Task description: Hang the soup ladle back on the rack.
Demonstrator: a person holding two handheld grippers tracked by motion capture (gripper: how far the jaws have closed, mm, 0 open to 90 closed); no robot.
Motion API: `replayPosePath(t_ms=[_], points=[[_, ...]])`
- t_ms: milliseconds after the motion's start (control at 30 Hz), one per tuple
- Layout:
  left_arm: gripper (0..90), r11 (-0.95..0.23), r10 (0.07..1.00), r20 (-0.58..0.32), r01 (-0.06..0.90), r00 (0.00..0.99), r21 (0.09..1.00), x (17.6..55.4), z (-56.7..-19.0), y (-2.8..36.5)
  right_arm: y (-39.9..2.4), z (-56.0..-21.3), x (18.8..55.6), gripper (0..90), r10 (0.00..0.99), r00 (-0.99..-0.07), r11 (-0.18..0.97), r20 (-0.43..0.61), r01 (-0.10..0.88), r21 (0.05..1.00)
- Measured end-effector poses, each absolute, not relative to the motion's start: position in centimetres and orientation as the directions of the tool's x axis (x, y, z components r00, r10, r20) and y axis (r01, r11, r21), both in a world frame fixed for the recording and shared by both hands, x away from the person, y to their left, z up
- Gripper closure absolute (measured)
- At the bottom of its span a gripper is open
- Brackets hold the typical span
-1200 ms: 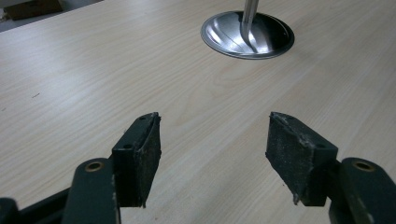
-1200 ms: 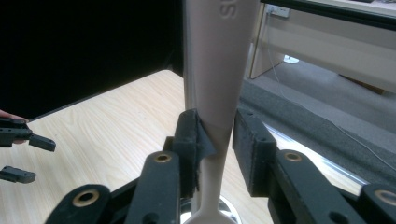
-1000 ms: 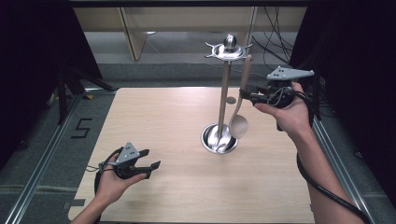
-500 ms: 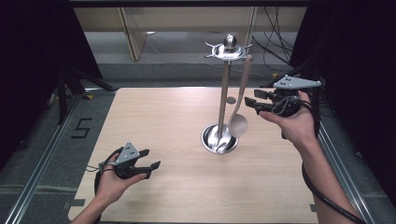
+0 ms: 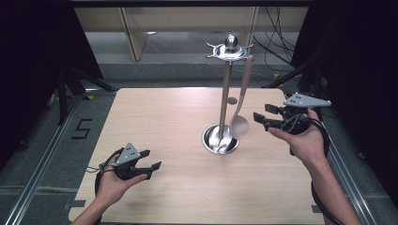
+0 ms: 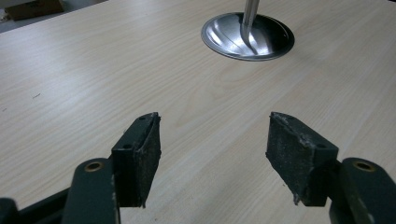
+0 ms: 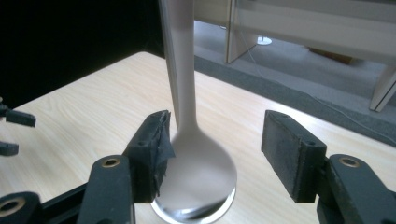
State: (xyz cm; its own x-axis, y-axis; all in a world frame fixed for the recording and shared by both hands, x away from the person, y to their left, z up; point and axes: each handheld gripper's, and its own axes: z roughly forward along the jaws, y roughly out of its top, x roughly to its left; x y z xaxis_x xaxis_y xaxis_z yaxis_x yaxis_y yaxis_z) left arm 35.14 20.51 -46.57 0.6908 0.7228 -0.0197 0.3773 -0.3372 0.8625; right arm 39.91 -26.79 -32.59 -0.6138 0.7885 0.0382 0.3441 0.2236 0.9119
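Stand: a polished metal utensil stand (image 5: 225, 93) rises upright from a round dish-shaped base (image 5: 220, 139) on the pale wooden bench (image 5: 159, 122), right of the bench's centre, with a ball knob above a small hooked crown.
Ladle: a beige spoon-like ladle (image 5: 240, 112) hangs from the crown on the stand's right side, its bowl low, just above the rim of the base.
Right tool: the right tool (image 5: 262, 119), held in the person's right hand (image 5: 302, 140), hovers in the air just right of the ladle's bowl, pointing at it; the jaws stand apart and grip nothing. In the right gripper view the blurred bowl (very close to the lens) sits between the jaws, overlapping the left-hand pad; whether it touches cannot be told.
Left tool: the left tool (image 5: 148, 165), in the left hand (image 5: 112, 180), is near the front left of the bench, well apart from the stand, aimed toward the base; its jaws are spread wide over bare wood.
Floor: a black mark shaped like a "5" (image 5: 82, 128) lies on the grey floor left of the bench.
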Motion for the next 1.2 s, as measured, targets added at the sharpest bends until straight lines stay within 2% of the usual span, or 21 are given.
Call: replayPosePath(t_ms=[333,367,400,500,600,1033,1067,1200], points=[[34.4,-0.34,0.725,-0.017,0.379,0.688,0.861,35.1,-46.6,20.4,-28.0,-36.1,37.6,41.4,0.804,-0.589,0.202,0.08,0.397,0.895],[34.4,-0.34,0.724,-0.018,0.379,0.69,0.861,35.1,-46.6,20.5,-28.2,-36.5,37.5,41.4,0.806,-0.591,0.219,0.045,0.368,0.904],[34.4,-0.341,0.723,-0.018,0.38,0.69,0.86,35.1,-46.6,20.5,-28.1,-36.8,37.0,41.3,0.805,-0.585,0.196,0.095,0.413,0.89],[34.4,-0.338,0.723,-0.02,0.378,0.691,0.862,35.1,-46.6,20.4,-28.4,-38.1,36.6,40.9,0.806,-0.584,0.198,0.094,0.415,0.888],[34.4,-0.337,0.726,-0.018,0.379,0.687,0.862,35.1,-46.6,20.5,-28.4,-39.4,36.0,40.6,0.809,-0.57,0.167,0.143,0.457,0.874],[34.3,-0.338,0.725,-0.019,0.38,0.689,0.861,35.1,-46.6,20.5,-29.0,-44.6,34.2,40.6,0.831,-0.533,0.184,0.158,0.533,0.826],[34.3,-0.342,0.719,-0.017,0.375,0.695,0.862,35.1,-46.6,20.5,-29.1,-45.0,34.4,40.3,0.818,-0.554,0.186,0.154,0.509,0.841],[34.3,-0.335,0.72,-0.021,0.373,0.694,0.865,35.2,-46.5,20.5,-29.5,-45.5,34.1,38.0,0.83,-0.531,0.162,0.168,0.518,0.84]])
